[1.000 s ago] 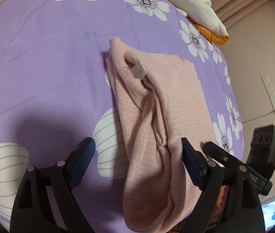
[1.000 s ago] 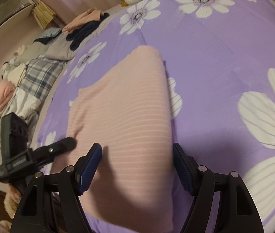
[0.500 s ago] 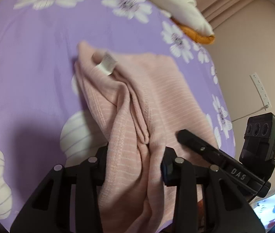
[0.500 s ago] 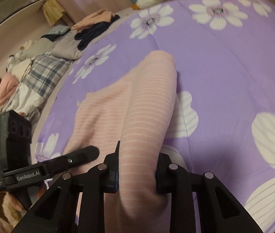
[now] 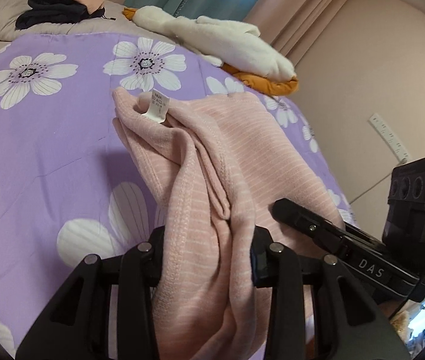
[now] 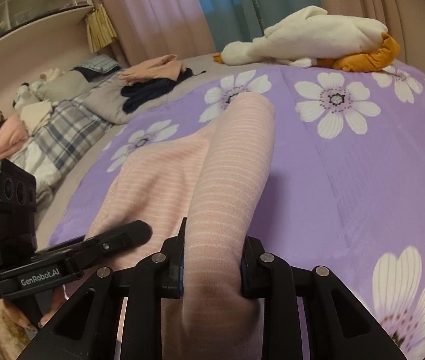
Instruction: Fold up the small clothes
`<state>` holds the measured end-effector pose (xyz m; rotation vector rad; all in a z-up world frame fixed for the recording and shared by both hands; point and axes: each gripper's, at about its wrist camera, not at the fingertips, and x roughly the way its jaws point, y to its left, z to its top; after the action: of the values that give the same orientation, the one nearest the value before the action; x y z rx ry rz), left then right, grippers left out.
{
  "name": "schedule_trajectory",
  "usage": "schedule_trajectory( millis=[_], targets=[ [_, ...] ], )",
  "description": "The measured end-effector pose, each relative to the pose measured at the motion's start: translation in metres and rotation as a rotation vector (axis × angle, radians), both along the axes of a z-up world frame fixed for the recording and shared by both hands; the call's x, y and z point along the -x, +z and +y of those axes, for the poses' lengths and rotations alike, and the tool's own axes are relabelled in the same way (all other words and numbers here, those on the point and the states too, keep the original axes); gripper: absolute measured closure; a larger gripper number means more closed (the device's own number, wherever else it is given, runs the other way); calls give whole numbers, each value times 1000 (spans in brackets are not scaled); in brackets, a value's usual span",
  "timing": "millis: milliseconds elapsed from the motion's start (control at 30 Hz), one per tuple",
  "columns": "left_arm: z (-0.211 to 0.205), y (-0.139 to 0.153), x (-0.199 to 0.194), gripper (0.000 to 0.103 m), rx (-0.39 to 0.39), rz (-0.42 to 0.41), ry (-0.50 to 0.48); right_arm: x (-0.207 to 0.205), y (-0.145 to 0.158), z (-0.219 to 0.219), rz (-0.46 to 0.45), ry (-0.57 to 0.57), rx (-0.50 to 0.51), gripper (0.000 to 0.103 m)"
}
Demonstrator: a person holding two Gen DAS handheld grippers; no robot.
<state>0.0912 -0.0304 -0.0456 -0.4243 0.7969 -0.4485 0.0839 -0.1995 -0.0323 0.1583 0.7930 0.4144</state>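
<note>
Left wrist view: the left gripper (image 5: 206, 258) is clamped on the near edge of a pink striped garment (image 5: 242, 156), which trails away across a purple flowered bedspread (image 5: 47, 156), its care label (image 5: 157, 106) sticking up at the far end.

Right wrist view: the right gripper (image 6: 212, 258) is pinched shut on the garment's other near corner (image 6: 227, 180) (the cloth bunches thickly here). To fold cleanly, carry both corners forward level and together, keeping the edge taut between them.
</note>
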Motion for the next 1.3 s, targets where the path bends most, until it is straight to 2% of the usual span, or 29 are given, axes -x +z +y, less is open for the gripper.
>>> schedule_trajectory(
  millis=[267, 367, 400, 500, 633, 733, 767, 800, 867, 933, 1000, 1133, 1200, 1300],
  targets=[
    [-17, -57, -26, 66, -70, 158, 23, -32, -60, -17, 156, -5, -6, 75],
    [-22, -71, -25, 61, -101, 182, 45, -36, -73, -20, 207, -16, 8, 75],
    [-21, -73, -25, 57, -100, 188, 52, -37, -74, -21, 219, -17, 2, 75],
    [-19, -74, -24, 55, -82, 210, 71, -35, -73, -24, 228, -17, -6, 74],
    [-20, -65, -15, 54, -105, 222, 90, -32, -71, -25, 235, -38, 6, 68],
    [-21, -47, -3, 40, -158, 179, 110, -30, -64, -26, 226, -55, 31, 65],
    [-21, -40, 2, 31, -166, 155, 119, -29, -61, -27, 222, -62, 34, 63],
    [-19, -30, 9, 23, -173, 126, 130, -27, -57, -29, 215, -70, 31, 56],
    [-20, -14, 21, 20, -182, 72, 133, -20, -45, -34, 174, -80, 30, 46],
    [-19, 3, 35, 17, -183, 19, 120, -13, -34, -37, 137, -82, 29, 41],
    [-18, 18, 49, 1, -172, -27, 126, -5, -21, -41, 99, -99, 21, 28],
    [-16, 36, 68, 1, -165, -72, 146, 14, 3, -44, 15, -112, 26, 23],
    [-15, 41, 76, 1, -171, -72, 163, 22, 12, -42, -15, -106, 32, 16],
    [-13, 45, 85, 1, -182, -72, 208, 30, 18, -40, -43, -92, 47, 15]
  ],
)
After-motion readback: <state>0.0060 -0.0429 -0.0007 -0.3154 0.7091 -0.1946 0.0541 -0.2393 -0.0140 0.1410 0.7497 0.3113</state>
